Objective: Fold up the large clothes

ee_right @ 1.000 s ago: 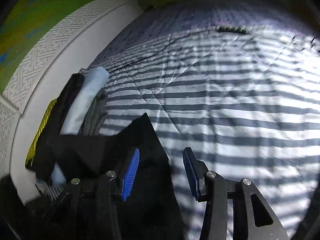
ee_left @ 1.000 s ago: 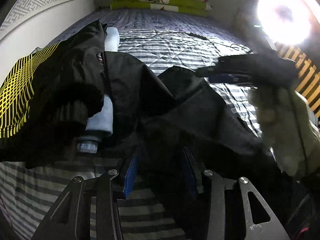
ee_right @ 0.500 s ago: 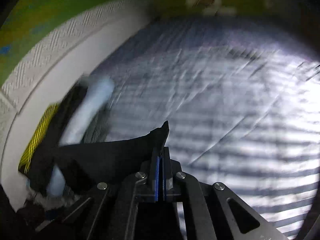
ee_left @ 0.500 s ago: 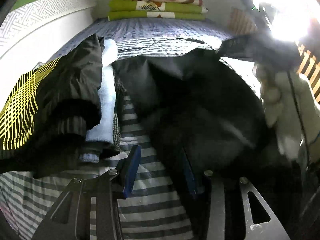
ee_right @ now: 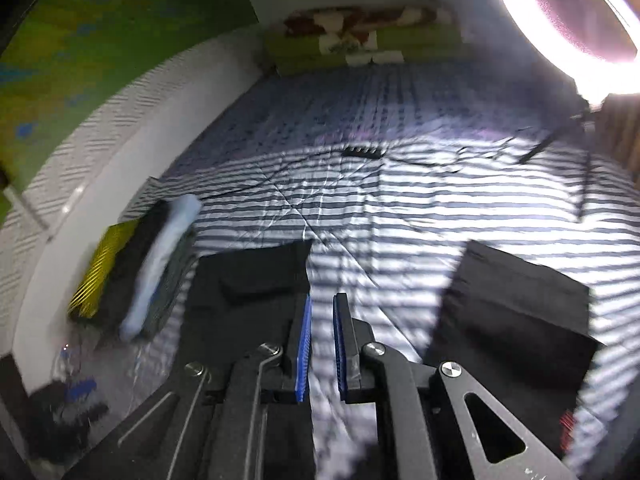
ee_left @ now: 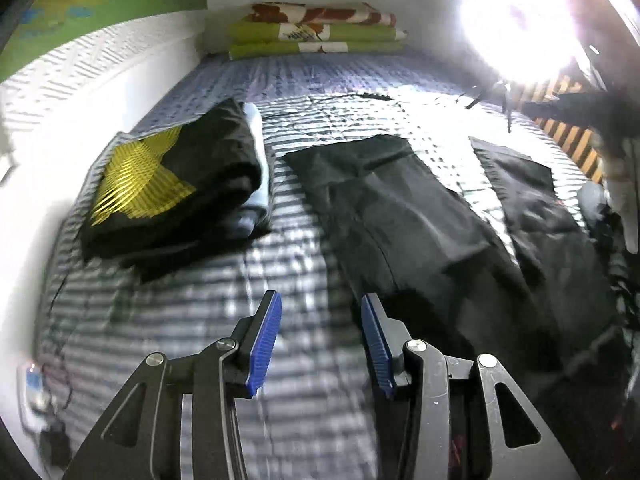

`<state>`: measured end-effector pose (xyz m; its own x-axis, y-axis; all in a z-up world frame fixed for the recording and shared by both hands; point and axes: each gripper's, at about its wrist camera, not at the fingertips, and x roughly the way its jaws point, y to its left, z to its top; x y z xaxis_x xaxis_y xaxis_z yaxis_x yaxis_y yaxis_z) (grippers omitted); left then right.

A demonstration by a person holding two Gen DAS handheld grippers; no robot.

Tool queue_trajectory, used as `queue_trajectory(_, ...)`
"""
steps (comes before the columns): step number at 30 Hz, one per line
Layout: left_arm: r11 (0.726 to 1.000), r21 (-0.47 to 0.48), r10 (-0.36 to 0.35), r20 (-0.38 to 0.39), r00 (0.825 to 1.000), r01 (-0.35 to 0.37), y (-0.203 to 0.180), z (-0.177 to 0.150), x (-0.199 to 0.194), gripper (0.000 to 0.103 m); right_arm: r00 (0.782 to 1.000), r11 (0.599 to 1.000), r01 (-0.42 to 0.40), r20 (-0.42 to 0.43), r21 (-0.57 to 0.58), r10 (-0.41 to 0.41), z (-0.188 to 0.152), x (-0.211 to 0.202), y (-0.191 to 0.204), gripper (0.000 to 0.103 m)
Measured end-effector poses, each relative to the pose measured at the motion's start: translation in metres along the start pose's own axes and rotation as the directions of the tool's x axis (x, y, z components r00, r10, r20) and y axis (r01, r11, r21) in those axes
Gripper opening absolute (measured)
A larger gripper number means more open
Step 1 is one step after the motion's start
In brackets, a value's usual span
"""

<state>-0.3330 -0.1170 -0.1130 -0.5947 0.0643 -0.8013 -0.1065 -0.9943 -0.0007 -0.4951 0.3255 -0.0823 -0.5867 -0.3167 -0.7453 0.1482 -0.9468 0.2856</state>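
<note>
Left gripper (ee_left: 320, 334) spread, nothing between its pads — striped bedcover (ee_left: 168, 320) beneath. Right gripper (ee_right: 321, 344) opening, narrow gap, empty. Black trousers (ee_left: 404, 220) lie flat on the bedcover, legs apart. Left of them, stack of folded clothes (ee_left: 176, 184). Far end: folded blankets (ee_left: 316, 32); bright lamp (ee_left: 520, 20) at right.

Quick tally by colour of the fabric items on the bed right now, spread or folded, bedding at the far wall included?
Black, spread out: 1, the black trousers, both legs flat.
Black with yellow print, folded: 1, the top piece of the side stack.
Light blue, folded: 1, the piece beneath it.
Green-patterned bedding: 3 layers.
Total: 6; lower stack layers unclear.
</note>
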Motion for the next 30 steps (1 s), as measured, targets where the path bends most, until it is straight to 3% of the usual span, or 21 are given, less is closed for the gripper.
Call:
queue_trajectory(7,0.999,0.036,-0.032,0.008,0.999,0.032,-0.043,-0.065,-0.095,0.045,0.998,0.998,0.035,0.042,0.052,-0.037,-0.105,-0.148,-0.034,0.024)
queue_trajectory(13,0.977,0.169,-0.126,-0.014,0.992,0.127,-0.138,-0.120,-0.123,0.053,0.994,0.993,0.107,0.017,0.055,-0.108,-0.220,-0.214,-0.052,0.043)
queue_trajectory(17,0.927,0.273,-0.245,-0.081,0.966,0.258,-0.229,-0.152,-0.117,0.063,0.993,0.986,0.118,-0.030,0.119,-0.115,-0.270,-0.225,-0.074,0.043)
queue_trajectory(22,0.851,0.369,-0.335,-0.164,0.928,0.373,-0.322,-0.184,-0.105,0.064,0.993,0.967,0.103,-0.081,0.231,-0.087,-0.317,-0.233,-0.106,0.043)
queue_trajectory(30,0.774,0.402,-0.418,-0.258,0.871,0.490,-0.394,-0.212,-0.079,0.070,0.972,0.943,0.010,-0.225,0.333,0.070,-0.393,-0.208,-0.108,0.043)
